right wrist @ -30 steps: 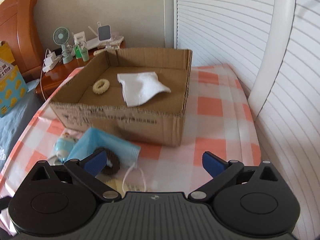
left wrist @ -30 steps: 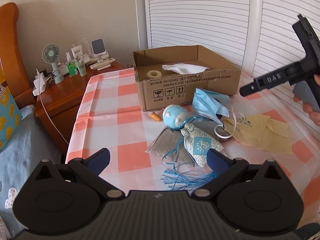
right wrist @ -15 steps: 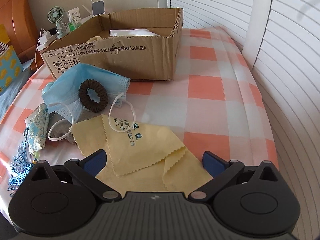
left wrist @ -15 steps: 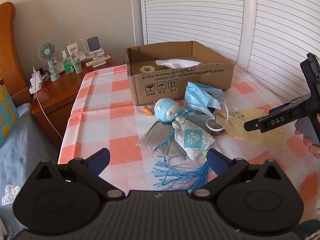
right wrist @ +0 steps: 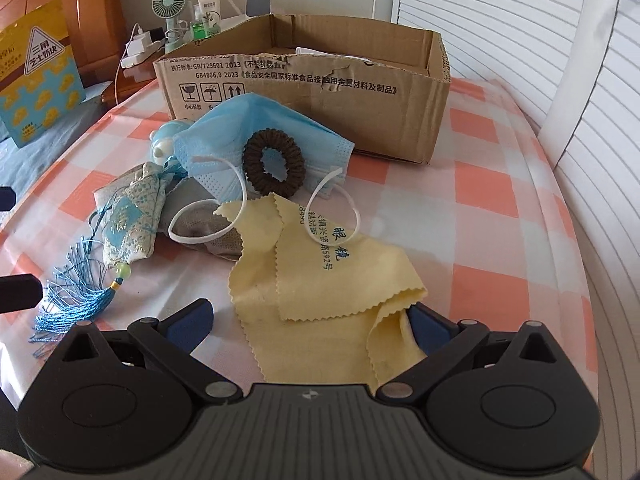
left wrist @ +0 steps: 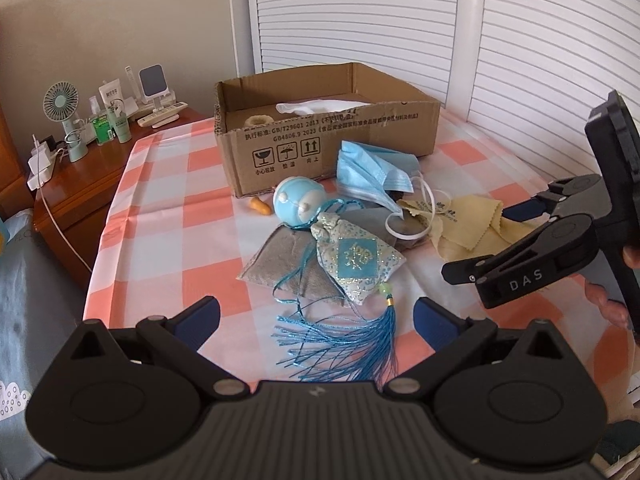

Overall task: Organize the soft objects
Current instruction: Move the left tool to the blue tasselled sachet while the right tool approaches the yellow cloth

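Right wrist view: the right gripper (right wrist: pixel 308 320) has dropped from above the cardboard box (right wrist: pixel 304 92) to table level; its blue fingers are spread wide and straddle the near edge of the yellow cleaning cloth (right wrist: pixel 320 280).
Change: a second ago this camera looked down into the box; now the yellow cloth fills the foreground, its folded corner touching the right-hand finger.
Left wrist view: the left gripper (left wrist: pixel 316 316) hangs spread wide and empty over the blue tassel (left wrist: pixel 340 340) of the embroidered sachet (left wrist: pixel 356 260); it has barely shifted.
Loose items: blue face mask (right wrist: pixel 256 128) with a brown hair tie (right wrist: pixel 274 166) lying on it, a grey pouch (left wrist: pixel 288 264) under the sachet, and a round blue toy (left wrist: pixel 298 200), all on the checked tablecloth (right wrist: pixel 480 200) in front of the box.
Already in the box: a white cloth (left wrist: pixel 316 107) and a pale ring (left wrist: pixel 259 121).
Meaning: the yellow cloth looks like the next item to go in; nothing is gripped yet.
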### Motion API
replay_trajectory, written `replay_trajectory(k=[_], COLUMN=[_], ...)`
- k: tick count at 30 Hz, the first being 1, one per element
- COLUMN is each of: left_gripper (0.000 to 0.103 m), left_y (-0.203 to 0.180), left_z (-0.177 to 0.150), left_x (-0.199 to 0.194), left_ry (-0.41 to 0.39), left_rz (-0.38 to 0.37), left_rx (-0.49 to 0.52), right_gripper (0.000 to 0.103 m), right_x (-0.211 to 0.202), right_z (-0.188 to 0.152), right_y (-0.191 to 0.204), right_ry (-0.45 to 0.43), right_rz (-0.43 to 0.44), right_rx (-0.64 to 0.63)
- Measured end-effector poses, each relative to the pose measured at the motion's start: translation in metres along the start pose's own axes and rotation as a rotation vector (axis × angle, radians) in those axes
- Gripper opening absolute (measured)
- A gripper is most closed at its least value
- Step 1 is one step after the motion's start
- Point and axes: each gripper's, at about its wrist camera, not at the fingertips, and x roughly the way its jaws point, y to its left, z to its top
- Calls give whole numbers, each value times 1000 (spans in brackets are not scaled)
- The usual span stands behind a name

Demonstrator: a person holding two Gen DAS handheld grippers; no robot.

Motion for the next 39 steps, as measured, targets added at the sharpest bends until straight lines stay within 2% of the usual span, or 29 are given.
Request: replay_trajectory(k=[8, 12, 15, 19, 25, 27, 32, 39], left_gripper=[102, 97, 88, 83, 71, 58, 45, 43], left_y=[-9, -10, -9, -9, -6, -6, -1, 5], left_z=[13, 20, 25, 30, 32, 32, 29, 17], left_x=[26, 42, 51, 64, 68, 66, 60, 41], left_ry=[-1, -2, -1, 21, 29, 26, 33, 36], left_rz=[-45, -61, -79, -109, -130, -129, -137, -136], left_rx=[53, 73, 83, 90, 85, 85, 67, 42], right_gripper=[103, 103, 103, 103, 103, 103, 103, 103], right_x=[-4, -6, -6, -6, -5, -5, -5, -5], right_z=[-8, -12, -14, -13, -13, -13, -13, -14], right_y=[-4, -6, -6, -7, -7, -7, -7, -6], right_ry=[-29, -47, -56, -59, -63, -63, -65, -69], right_rz=[21, 28, 31, 34, 32, 31, 29, 23], right_rx=[-37, -48, -54, -59, -56, -56, -53, -48])
